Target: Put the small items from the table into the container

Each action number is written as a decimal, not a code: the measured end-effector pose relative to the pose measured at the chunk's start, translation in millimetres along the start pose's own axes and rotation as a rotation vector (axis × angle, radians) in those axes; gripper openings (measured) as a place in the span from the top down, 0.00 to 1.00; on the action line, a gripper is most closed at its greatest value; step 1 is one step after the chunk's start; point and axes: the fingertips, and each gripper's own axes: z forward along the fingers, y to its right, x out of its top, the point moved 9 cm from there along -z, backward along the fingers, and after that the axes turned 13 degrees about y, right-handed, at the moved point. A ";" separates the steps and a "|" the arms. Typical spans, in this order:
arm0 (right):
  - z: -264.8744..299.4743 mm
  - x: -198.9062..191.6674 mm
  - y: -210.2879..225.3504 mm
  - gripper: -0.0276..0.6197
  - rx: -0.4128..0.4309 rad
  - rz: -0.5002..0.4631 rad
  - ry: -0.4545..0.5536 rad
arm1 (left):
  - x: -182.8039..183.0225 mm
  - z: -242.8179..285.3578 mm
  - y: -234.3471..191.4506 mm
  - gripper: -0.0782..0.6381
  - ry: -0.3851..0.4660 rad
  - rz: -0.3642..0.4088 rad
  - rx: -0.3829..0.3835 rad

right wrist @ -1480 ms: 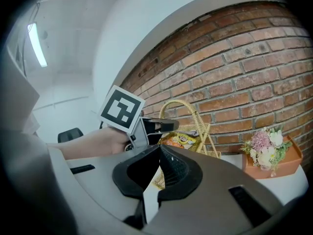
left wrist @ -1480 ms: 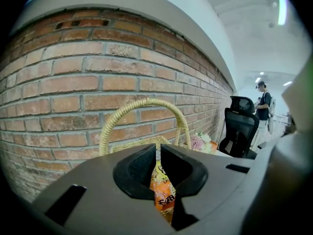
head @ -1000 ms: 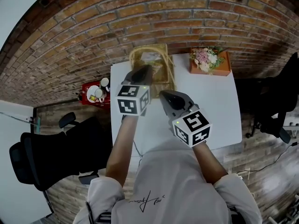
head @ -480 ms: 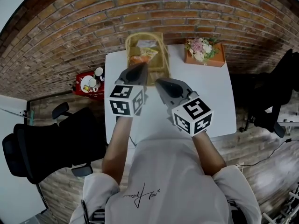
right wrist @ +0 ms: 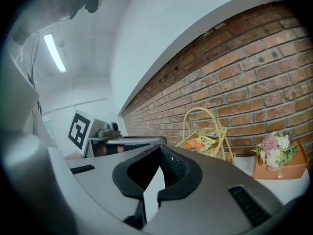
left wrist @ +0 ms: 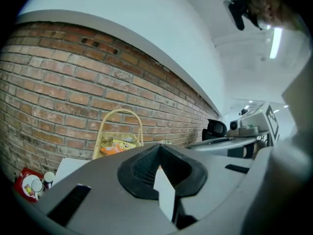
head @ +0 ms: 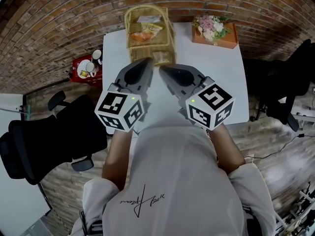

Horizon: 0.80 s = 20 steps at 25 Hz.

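Both claws have pulled back from the basket (head: 153,51) toward the person since a second ago, the left one farther. The left claw (head: 147,61) and the right claw (head: 161,68) are each closed tight with nothing between their jaws, tips near each other above the white tabletop (head: 224,85). The basket stands at the tabletop's far edge by the brick wall (head: 69,23), with orange and yellow snack packets (head: 142,35) lying inside. A box of flowers (head: 216,31) sits at the far right corner.

This seems an office. A black swivel chair (head: 34,149) stands at lower left, near a white table (head: 224,77).
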 end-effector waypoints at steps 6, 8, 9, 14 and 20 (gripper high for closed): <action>-11.2 -8.6 0.4 0.92 0.014 0.015 -0.038 | -15.6 -20.1 10.1 0.88 -0.028 -0.050 0.003; -15.4 -11.3 1.1 0.92 0.019 0.029 -0.051 | -17.8 -25.9 15.7 0.88 -0.032 -0.062 -0.007; -17.6 -12.1 2.0 0.92 0.023 0.033 -0.058 | -18.1 -28.6 18.2 0.88 -0.031 -0.066 -0.011; -29.9 -16.0 3.5 0.93 0.043 0.036 -0.095 | -20.0 -41.4 21.6 0.88 -0.041 -0.067 0.002; -36.6 -13.6 8.1 0.93 0.063 0.033 -0.113 | -27.4 -47.7 21.0 0.88 -0.059 -0.082 0.005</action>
